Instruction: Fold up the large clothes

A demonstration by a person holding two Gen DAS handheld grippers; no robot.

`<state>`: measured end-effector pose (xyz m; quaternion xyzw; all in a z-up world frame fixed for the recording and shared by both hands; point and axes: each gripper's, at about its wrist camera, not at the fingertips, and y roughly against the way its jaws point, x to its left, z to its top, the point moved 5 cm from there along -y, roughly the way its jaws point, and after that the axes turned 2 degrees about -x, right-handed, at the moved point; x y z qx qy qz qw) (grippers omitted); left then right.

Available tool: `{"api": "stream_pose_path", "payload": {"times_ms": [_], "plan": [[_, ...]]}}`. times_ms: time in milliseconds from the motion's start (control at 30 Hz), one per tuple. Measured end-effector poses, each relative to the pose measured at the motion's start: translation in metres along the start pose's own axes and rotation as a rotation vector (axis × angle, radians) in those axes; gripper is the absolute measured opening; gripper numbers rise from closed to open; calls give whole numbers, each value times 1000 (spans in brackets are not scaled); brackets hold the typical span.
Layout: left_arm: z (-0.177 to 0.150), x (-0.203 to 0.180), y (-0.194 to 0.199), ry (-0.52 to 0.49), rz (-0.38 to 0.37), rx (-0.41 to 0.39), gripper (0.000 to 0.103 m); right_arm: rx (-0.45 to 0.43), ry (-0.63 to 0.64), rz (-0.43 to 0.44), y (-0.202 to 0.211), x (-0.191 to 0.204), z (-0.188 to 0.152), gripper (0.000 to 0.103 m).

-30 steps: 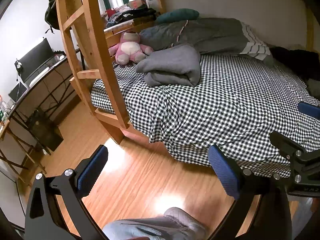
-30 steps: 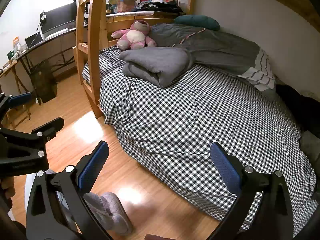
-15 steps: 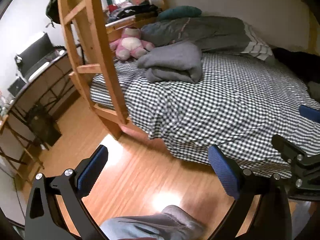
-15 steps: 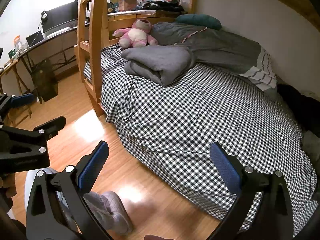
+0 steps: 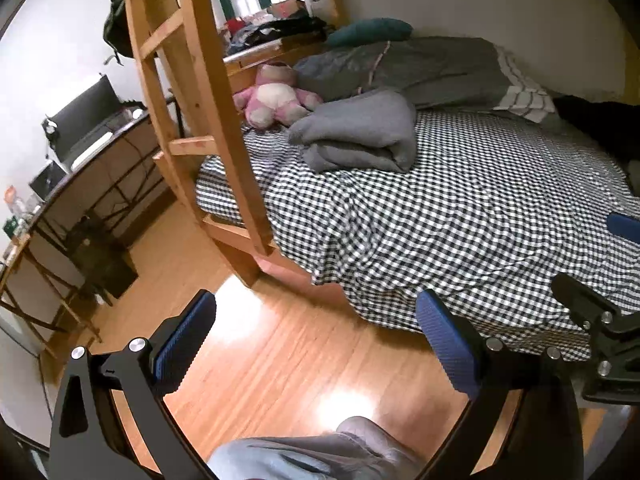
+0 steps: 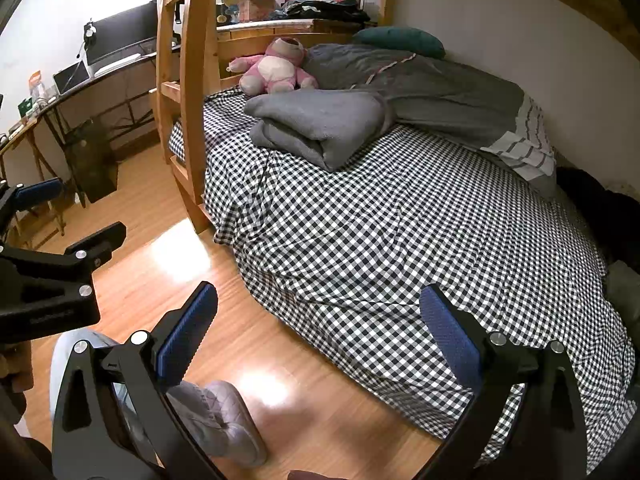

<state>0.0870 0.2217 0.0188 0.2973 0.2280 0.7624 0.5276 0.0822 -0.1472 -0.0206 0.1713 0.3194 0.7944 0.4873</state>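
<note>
**Both grippers drawn back from the bed, fold apparently complete**

Compared with the frames a second ago, both wrist views have shifted slightly, so the bed [image 6: 400,240] sits a little higher and further ahead of the fingers; nothing on it has changed. Its checked sheet spreads wide and bare ahead of both grippers, giving ample open room, while its near edge hangs over the wooden floor [image 5: 280,360] just beyond the fingertips. A wooden ladder [image 5: 208,120] rises ahead and to the left of the left gripper's fingers, the one obstacle on that side. The grey garment [image 6: 320,124] lies far ahead of both pairs of fingers, folded into a thick bundle near a pink plush toy [image 6: 276,68]; it looks finished, though its far side is hidden, so this is a judgement. No other loose clothing lies on the open sheet; a dark heap [image 6: 600,208] at the far right is too indistinct to identify. The left gripper [image 5: 316,344] and right gripper [image 6: 320,340] both stand spread wide, with nothing between their blue pads.
</note>
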Motion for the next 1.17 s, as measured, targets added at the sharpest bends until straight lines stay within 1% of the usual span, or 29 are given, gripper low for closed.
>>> {"api": "stream_pose_path", "payload": {"times_ms": [67,100,733,933,1167], "plan": [[0,0,-2,10,-28,9,99,-1,1,1,0,1,-1,100],[-1,-1,-2,9,-29,10,99,-1,1,1,1,1,-1,100],[-1,0,-1,-4,-5,1,99,3,-4,9,-1,2,-2,100],[0,1,-2,0,-19,5,99,1,-3,13,0,4,-3,100],[0,1,-1,-3,-13,1,99,3,-6,20,0,5,-4,100]]}}
